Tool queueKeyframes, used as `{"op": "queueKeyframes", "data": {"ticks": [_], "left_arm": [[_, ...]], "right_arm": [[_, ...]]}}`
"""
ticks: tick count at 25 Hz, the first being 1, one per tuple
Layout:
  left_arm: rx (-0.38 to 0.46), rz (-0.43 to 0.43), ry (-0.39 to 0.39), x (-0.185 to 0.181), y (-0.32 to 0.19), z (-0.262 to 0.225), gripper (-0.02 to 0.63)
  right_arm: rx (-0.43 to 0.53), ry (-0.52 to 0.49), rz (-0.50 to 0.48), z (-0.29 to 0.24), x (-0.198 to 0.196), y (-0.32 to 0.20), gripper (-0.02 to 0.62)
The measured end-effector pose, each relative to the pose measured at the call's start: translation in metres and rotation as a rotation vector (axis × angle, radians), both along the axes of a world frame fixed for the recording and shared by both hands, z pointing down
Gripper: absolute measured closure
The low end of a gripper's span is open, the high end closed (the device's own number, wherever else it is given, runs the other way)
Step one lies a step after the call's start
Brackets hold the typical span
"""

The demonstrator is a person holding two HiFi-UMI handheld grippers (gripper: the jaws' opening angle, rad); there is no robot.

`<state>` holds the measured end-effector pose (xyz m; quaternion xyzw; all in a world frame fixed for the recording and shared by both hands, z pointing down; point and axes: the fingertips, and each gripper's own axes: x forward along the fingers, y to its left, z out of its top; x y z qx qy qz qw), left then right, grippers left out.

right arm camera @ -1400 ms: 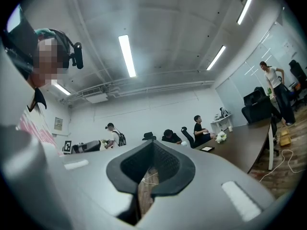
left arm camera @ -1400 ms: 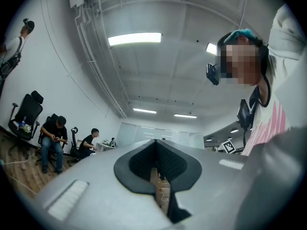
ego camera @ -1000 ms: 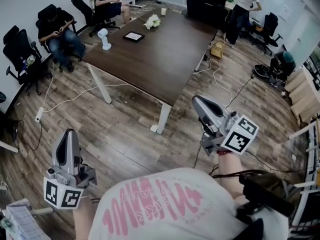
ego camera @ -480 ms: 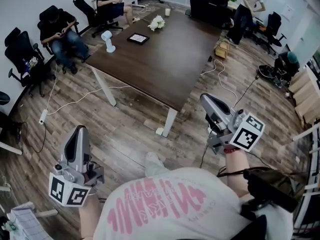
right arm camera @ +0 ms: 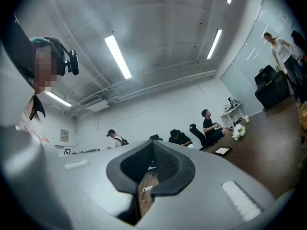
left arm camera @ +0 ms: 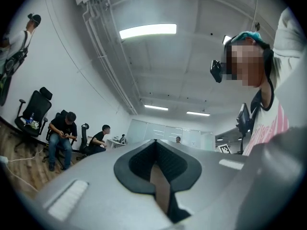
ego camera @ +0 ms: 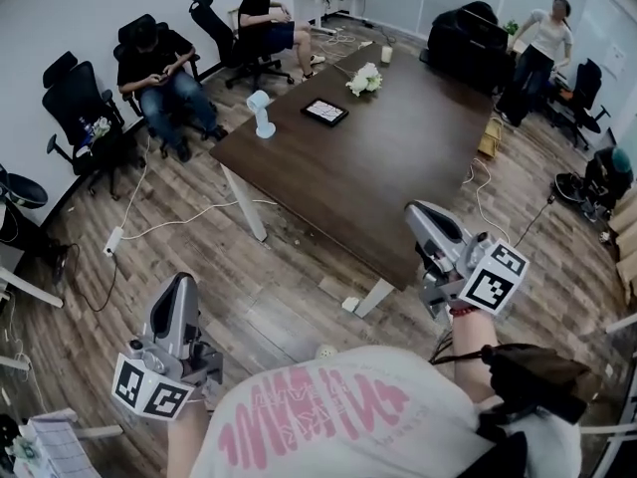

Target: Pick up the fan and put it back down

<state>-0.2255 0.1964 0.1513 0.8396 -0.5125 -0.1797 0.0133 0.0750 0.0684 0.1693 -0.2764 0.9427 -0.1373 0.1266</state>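
**Fan on conference table; both grippers closed and empty, well short of it**

- Fan (ego camera: 261,114): small pale desk fan, upright on its round base, at the far left corner of the table as the head view frames it. Nothing touches it.
- Table (ego camera: 398,182): long, dark brown top on white legs, running away from the person.
- Tablet (ego camera: 323,112): lies flat on the table, near the fan and to its right.
- Flowers (ego camera: 364,80): white bunch, farther along the table beyond the tablet.
- Cup (ego camera: 386,55): small and white, near the far end of the table.
- Left gripper (ego camera: 184,285): held low at the person's left, over the wood-plank floor (ego camera: 279,287), well apart from the table and the fan. In the left gripper view, the jaws meet tip to tip with nothing between them.
- Right gripper (ego camera: 418,213): held at the person's right, just off the near edge of the table and well apart from the fan. In the right gripper view, the jaws are likewise pressed together and empty, with only floor visible through the slot below the tips.
- Power strip (ego camera: 112,241): white, on the floor at left, with a cable trailing from it.
- Seated people: one (ego camera: 159,63) in a black office chair by the left wall, another (ego camera: 264,13) farther back.
- Standing person (ego camera: 542,40): beyond the far right end of the table.
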Motion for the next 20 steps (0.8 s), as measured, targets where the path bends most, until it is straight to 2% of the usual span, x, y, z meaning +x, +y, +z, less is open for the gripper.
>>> {"op": "queueKeyframes", "data": {"ticks": [5, 12, 16, 20], "left_arm": [[0.007, -0.003, -0.010, -0.015, -0.047, -0.003, 0.588], [-0.004, -0.016, 0.005, -0.020, -0.083, 0.014, 0.588], [-0.025, -0.020, 0.044, -0.025, -0.096, 0.018, 0.588], [-0.023, -0.015, 0.078, -0.028, -0.115, 0.010, 0.588]], "right_arm": [[0.017, -0.001, -0.011, -0.006, -0.017, -0.052, 0.589], [0.017, 0.022, -0.004, 0.007, -0.019, -0.088, 0.590], [-0.016, 0.022, 0.023, 0.019, -0.014, -0.101, 0.590], [-0.015, 0.066, 0.060, 0.021, -0.011, -0.111, 0.589]]}}
